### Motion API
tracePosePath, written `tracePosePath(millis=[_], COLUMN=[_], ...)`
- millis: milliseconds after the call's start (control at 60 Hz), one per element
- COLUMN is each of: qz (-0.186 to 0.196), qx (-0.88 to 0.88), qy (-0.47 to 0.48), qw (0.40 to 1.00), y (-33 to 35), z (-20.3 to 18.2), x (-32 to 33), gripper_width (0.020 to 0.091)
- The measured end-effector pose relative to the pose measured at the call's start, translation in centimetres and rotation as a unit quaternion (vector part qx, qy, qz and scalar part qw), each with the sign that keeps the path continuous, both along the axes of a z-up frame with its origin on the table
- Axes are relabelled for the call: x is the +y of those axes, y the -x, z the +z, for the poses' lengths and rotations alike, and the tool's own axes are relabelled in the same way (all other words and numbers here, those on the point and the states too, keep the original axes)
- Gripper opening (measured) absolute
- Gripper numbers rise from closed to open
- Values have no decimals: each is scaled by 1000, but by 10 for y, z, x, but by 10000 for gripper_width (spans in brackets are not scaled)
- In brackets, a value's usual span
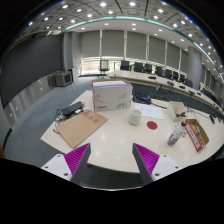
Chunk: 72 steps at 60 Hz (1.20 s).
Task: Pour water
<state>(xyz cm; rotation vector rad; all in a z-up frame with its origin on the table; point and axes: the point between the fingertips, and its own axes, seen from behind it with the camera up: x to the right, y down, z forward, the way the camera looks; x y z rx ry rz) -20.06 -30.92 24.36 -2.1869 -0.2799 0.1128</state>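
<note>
The gripper (110, 160) hangs above a white table (115, 145), its fingers spread apart with nothing between the magenta pads (76, 158). Beyond them stand a white cup (135, 117), a white box (111, 95), a brown cardboard sheet (81, 127) and a clear bottle (175, 134).

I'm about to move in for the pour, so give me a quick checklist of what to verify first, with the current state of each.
1. Tool empty: ok, fingers apart, nothing between them.
2. White cup in view and upright: ok, on the table beyond the fingers.
3. Bottle located: ok, standing to the right of the cup.
4. Path to cup free: ok, bare tabletop ahead of the fingers.
5. Cardboard sheet and white box out of the way: ok, both lie left of or behind the cup.
6. Water level in the bottle: cannot tell.
</note>
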Motion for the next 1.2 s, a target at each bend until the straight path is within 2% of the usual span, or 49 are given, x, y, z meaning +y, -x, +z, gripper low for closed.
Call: tracePosePath(millis=[267,650,900,1100,1150,1200], qz=[-49,-142,-133,-123,-120,-116], qx=[-4,-6,0,15,15,18], qy=[3,-52,-89,-103,-106,-110], qw=[999,988,987,987,987,987], y=[-74,-279,-351,-363,-363,-361], z=[-23,-89,-133,-172,-182,-187], x=[13,74,172,246,258,268], gripper_width=[864,866,863,860,846,802])
